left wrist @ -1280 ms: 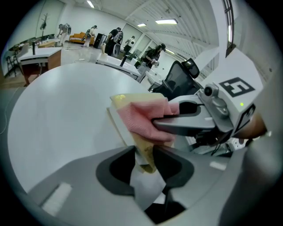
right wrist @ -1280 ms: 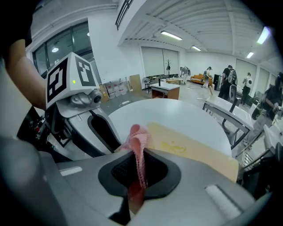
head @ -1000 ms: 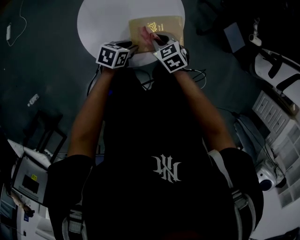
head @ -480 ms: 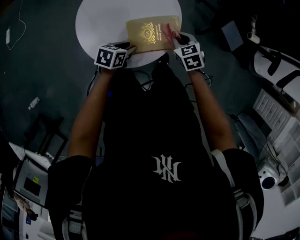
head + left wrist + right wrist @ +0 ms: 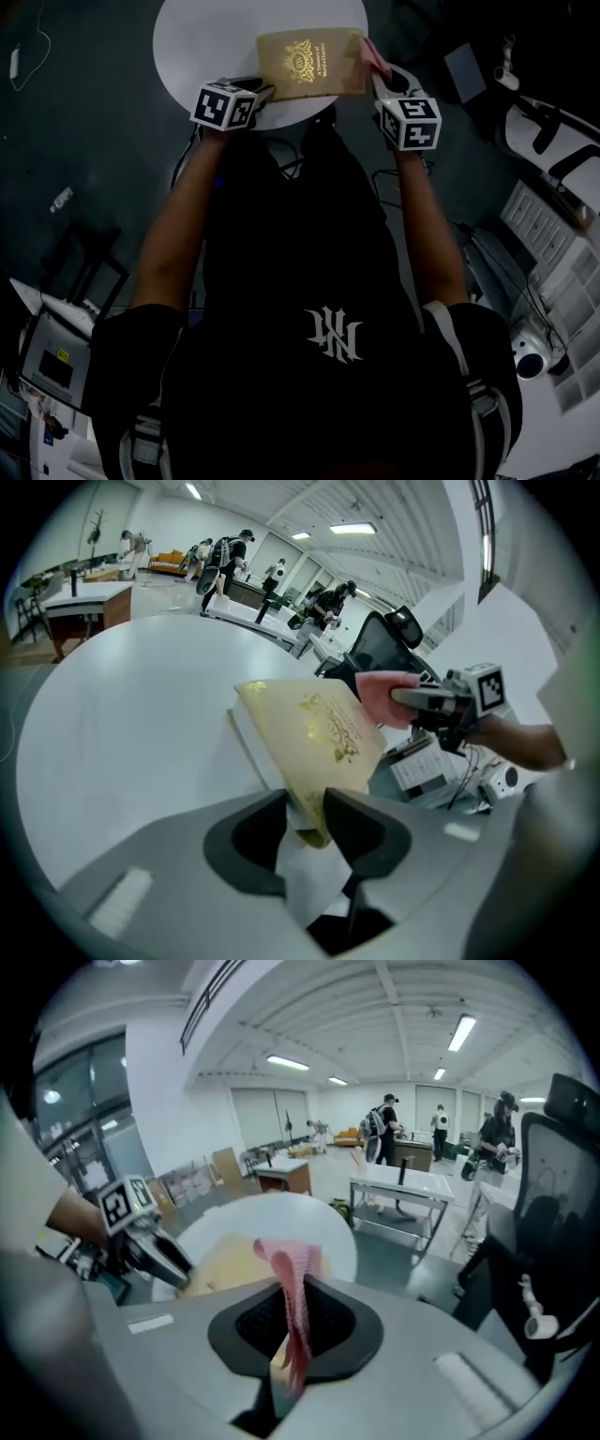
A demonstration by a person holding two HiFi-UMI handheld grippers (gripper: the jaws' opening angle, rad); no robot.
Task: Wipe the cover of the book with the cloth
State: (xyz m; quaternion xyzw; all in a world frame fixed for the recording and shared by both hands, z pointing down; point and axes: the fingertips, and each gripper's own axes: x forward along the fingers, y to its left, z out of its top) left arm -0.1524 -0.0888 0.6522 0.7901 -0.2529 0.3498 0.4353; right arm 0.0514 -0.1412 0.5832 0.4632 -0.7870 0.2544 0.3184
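Note:
A tan book (image 5: 310,63) with a gold emblem lies on the round white table (image 5: 211,37); its cover is raised at a slant in the left gripper view (image 5: 314,733). My left gripper (image 5: 265,92) is shut on the book's near left corner, which sits pinched between its jaws (image 5: 309,819). My right gripper (image 5: 381,73) is just off the book's right edge and is shut on a pink cloth (image 5: 371,54). The cloth (image 5: 292,1283) stands up in a fold from between the right gripper's jaws (image 5: 291,1326), with the book (image 5: 225,1265) beyond it.
The small table's near edge is close to the person's body. Dark floor with cables (image 5: 398,150) surrounds it. A black office chair (image 5: 548,1204) stands to the right, white equipment (image 5: 553,141) further right. Desks and people are far off in the room.
My right gripper has carried the pink cloth from the middle of the cover rightward, past the book's right edge. My left gripper has stayed at the near left corner.

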